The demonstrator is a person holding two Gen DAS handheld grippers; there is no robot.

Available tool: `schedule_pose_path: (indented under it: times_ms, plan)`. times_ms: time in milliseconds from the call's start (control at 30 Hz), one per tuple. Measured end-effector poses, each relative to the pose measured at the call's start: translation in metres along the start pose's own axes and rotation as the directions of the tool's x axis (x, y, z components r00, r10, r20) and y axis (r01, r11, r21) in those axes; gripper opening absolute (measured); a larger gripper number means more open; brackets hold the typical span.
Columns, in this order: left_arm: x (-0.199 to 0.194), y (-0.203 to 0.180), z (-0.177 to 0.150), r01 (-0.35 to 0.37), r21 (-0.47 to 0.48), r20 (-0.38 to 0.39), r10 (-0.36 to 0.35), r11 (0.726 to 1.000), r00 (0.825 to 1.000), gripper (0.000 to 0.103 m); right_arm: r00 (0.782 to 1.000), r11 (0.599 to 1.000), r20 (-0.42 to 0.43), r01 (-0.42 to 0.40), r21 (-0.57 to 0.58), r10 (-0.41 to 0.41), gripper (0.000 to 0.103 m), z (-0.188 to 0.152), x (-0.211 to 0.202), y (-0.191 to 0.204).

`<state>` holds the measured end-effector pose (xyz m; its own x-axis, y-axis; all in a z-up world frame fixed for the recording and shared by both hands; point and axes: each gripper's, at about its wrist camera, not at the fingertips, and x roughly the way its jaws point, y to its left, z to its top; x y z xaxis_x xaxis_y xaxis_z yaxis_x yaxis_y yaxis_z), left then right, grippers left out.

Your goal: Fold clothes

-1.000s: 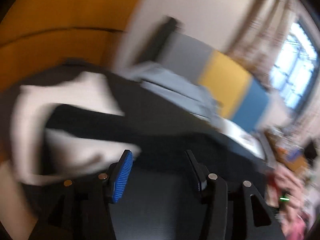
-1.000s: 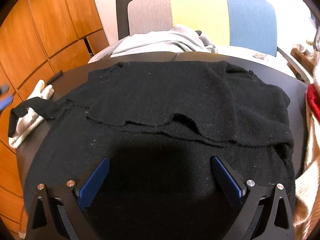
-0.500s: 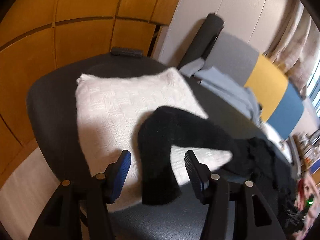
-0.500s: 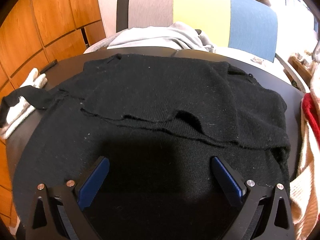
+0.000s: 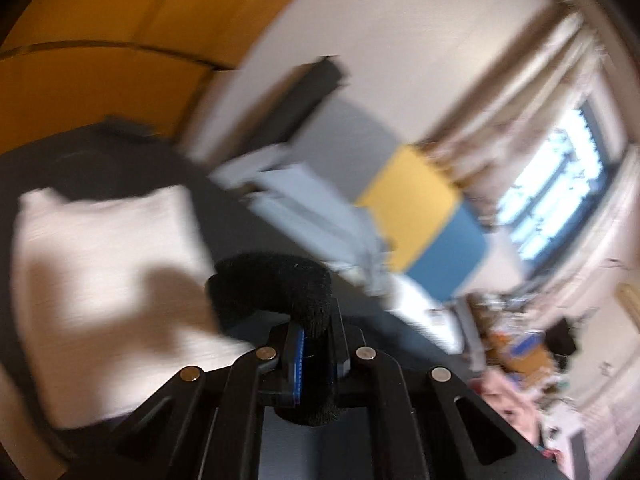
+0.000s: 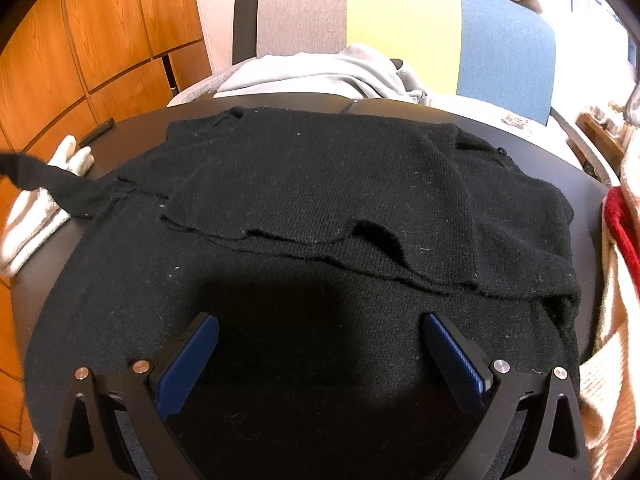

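At the table's left edge lies a folded white knit (image 6: pixel 38 216), and the right wrist view shows the black sweater's sleeve (image 6: pixel 48 184) stretching out across it, off the frame's left side. The left wrist view, blurred, alone shows where that sleeve ends: the left gripper (image 5: pixel 314 346) is clamped on its cuff, which curls above the pinched fingers. The black sweater (image 6: pixel 320 216) is spread over the dark table (image 6: pixel 576 172), covering most of it to the near edge. The right gripper (image 6: pixel 320 356) hangs over the sweater's near hem, fingers wide apart, holding nothing. A red and tan garment (image 6: pixel 618 248) sits at the table's right edge.
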<state>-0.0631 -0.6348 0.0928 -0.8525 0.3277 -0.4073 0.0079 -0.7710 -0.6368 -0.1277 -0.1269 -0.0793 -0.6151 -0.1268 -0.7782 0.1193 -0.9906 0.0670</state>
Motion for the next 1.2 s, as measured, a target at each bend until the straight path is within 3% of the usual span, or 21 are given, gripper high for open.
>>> schedule_pose_path:
  times_ms: [100, 233, 367, 467, 500, 533, 733, 900, 1000, 1067, 1100, 1167, 1200]
  plan:
    - [0.032, -0.051, -0.001, 0.138, 0.035, -0.052, -0.136, 0.990, 0.989, 0.007, 1.000, 1.000, 0.006, -0.012, 0.009, 0.012, 0.103, -0.001, -0.001, -0.002]
    - [0.082, -0.116, -0.029, 0.243, 0.087, -0.180, -0.225, 0.966, 0.958, 0.007, 0.999, 0.999, 0.018, -0.041, 0.029, 0.040, 0.103, 0.000, -0.002, -0.008]
    - [0.143, -0.158, -0.084, 0.280, 0.101, -0.350, -0.230, 0.955, 0.908, 0.007, 0.997, 0.996, 0.031, -0.069, 0.050, 0.067, 0.103, 0.000, -0.005, -0.012]
    - [0.192, -0.170, -0.133, 0.288, 0.094, -0.483, -0.209, 0.953, 0.850, 0.009, 0.994, 0.992, 0.044, -0.099, 0.074, 0.096, 0.103, -0.001, -0.007, -0.015]
    - [0.202, -0.172, -0.149, 0.296, 0.084, -0.527, -0.209, 0.952, 0.823, 0.015, 0.993, 0.991, 0.048, -0.107, 0.081, 0.104, 0.103, -0.002, -0.008, -0.016]
    - [0.202, -0.167, -0.156, 0.289, 0.081, -0.540, -0.201, 0.954, 0.817, 0.021, 0.992, 0.989, 0.052, -0.117, 0.089, 0.113, 0.103, -0.002, -0.008, -0.017]
    - [0.176, -0.113, -0.176, 0.188, 0.108, -0.517, -0.106, 0.976, 0.849, 0.031, 0.983, 0.975, 0.079, -0.178, 0.133, 0.169, 0.103, -0.002, -0.010, -0.027]
    - [0.156, -0.066, -0.191, 0.098, 0.117, -0.500, -0.026, 0.988, 0.866, 0.032, 0.971, 0.957, 0.106, -0.231, 0.175, 0.215, 0.103, -0.004, -0.014, -0.036]
    - [0.148, -0.028, -0.197, 0.055, 0.070, -0.500, -0.013, 0.996, 0.866, 0.031, 0.974, 0.958, 0.125, -0.209, 0.196, 0.188, 0.100, -0.009, -0.029, -0.040]
    - [0.140, -0.012, -0.200, 0.076, 0.032, -0.484, -0.051, 0.997, 0.873, 0.031, 0.977, 0.964, 0.126, -0.193, 0.183, 0.172, 0.099, -0.016, -0.043, -0.040]
    - [0.139, -0.008, -0.200, 0.082, 0.024, -0.481, -0.060, 0.996, 0.875, 0.031, 0.978, 0.967, 0.124, -0.186, 0.174, 0.166, 0.095, -0.019, -0.049, -0.040]
    - [0.139, -0.003, -0.201, 0.092, 0.017, -0.477, -0.073, 0.996, 0.876, 0.031, 0.981, 0.974, 0.115, -0.172, 0.146, 0.156, 0.067, -0.021, -0.061, -0.041]
    - [0.138, -0.002, -0.201, 0.095, 0.018, -0.476, -0.075, 0.995, 0.876, 0.031, 0.982, 0.977, 0.110, -0.165, 0.133, 0.151, 0.043, -0.022, -0.066, -0.041]
